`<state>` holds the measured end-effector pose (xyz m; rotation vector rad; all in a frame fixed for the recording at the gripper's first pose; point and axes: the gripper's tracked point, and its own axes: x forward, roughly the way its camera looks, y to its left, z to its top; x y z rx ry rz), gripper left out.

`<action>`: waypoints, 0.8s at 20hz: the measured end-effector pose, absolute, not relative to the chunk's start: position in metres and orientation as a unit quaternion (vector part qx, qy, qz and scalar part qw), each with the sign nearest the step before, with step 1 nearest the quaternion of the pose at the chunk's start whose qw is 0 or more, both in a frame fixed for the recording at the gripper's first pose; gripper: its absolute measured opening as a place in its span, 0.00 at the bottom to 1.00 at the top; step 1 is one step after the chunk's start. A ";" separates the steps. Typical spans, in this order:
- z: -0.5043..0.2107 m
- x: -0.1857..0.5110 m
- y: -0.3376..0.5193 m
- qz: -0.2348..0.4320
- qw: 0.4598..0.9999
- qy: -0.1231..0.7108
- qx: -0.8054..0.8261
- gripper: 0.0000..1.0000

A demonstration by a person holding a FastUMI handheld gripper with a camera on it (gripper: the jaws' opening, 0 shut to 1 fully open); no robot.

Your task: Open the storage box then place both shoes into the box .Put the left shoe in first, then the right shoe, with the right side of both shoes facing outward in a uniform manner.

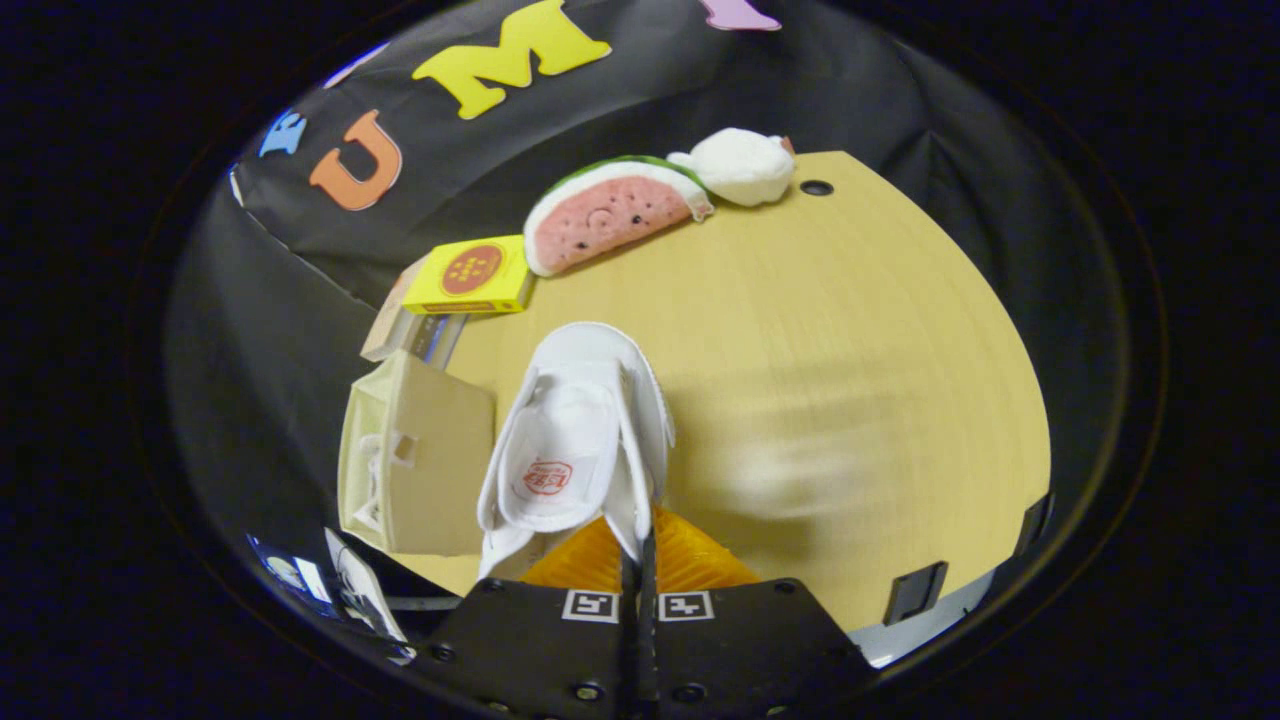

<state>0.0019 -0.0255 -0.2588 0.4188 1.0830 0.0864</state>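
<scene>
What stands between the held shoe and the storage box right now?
Nothing visible. The tool is shut on the white shoe, pinching its side wall, and the beige storage box sits right beside the shoe with no object between them. Its opening faces away, so I cannot tell what is inside.

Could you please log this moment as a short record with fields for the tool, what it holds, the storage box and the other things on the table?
tool: the tool, fingers closed on the rim of the white shoe
held item: white shoe, hanging ahead of the fingers above the table
storage box: beige storage box, beside the shoe
table: wooden table
far items: yellow box, watermelon plush, white plush
</scene>
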 end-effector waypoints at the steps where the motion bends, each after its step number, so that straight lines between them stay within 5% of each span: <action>1: -0.245 0.006 -0.008 0.048 0.838 0.504 0.202 0.00; 8: -0.176 0.037 0.130 0.087 0.857 0.462 0.212 0.00; 16: -0.202 0.049 0.238 0.071 0.848 0.485 0.200 0.00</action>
